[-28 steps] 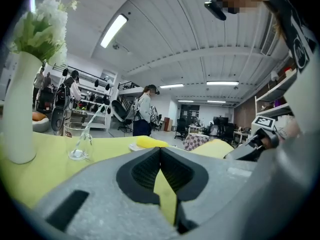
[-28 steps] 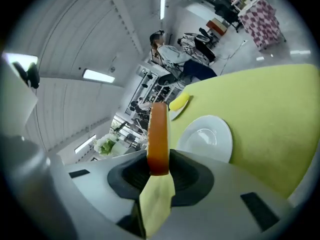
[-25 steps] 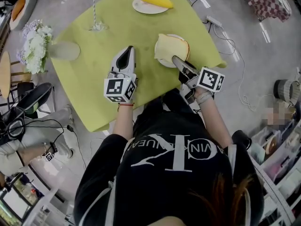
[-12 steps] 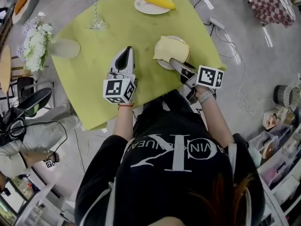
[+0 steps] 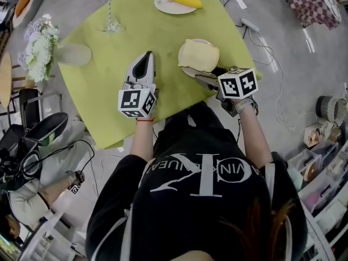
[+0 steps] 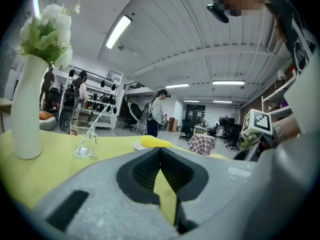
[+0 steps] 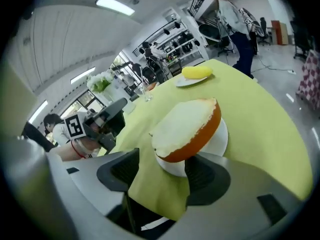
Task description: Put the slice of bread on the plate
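The slice of bread (image 5: 199, 55), pale with a brown crust, lies a little tilted on a small white plate (image 5: 187, 72) at the near right of the yellow-green table (image 5: 163, 31). My right gripper (image 5: 206, 75) sits at the plate's near edge, jaws opening wide. In the right gripper view the bread (image 7: 186, 128) rests on the plate (image 7: 221, 140) just beyond my right gripper (image 7: 162, 171), and no pad presses on it. My left gripper (image 5: 145, 60) rests on the cloth left of the plate, jaws shut and empty. The left gripper (image 6: 160, 154) faces across the table.
A second white plate with a yellow food item (image 5: 176, 0) stands at the far edge. A glass with a straw (image 5: 111, 26) and a white vase of flowers (image 5: 73, 55) stand at the far left. The table's right corner (image 5: 255, 72) lies just past the bread plate.
The right gripper has rolled so its marker cube faces up, sunk slightly, and its jaws have spread apart. The bread stays on the plate. The left gripper has kept still.
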`<state>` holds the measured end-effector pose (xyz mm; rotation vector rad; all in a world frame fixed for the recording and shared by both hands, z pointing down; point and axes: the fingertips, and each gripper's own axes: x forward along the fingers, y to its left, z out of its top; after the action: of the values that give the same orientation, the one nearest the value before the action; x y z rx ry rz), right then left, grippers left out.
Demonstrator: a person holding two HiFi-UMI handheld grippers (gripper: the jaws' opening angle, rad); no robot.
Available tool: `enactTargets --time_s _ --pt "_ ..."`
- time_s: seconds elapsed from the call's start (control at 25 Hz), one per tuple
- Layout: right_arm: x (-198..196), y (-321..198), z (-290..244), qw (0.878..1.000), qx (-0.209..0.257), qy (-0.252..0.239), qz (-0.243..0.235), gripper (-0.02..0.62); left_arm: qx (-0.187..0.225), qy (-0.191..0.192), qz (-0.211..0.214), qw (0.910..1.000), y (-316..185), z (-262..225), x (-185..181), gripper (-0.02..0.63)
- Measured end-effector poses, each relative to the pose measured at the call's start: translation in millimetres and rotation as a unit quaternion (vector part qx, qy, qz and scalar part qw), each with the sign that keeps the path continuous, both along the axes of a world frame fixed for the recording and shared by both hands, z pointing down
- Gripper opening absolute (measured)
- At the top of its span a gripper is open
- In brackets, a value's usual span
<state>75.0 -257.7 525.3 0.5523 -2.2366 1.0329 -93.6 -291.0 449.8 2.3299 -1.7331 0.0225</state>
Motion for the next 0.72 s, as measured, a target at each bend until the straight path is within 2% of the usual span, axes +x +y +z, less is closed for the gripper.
enactTargets --time_s 0.24,0.72 --pt "8 2 2 0.999 0.015 0.035 -0.010 0.293 0.001 0.001 0.002 1.0000 1 1 -4 0.005" --pt "21 6 5 0.999 0.010 0.050 0.011 0.298 0.003 0.010 0.012 0.9999 -7 2 -8 0.005"
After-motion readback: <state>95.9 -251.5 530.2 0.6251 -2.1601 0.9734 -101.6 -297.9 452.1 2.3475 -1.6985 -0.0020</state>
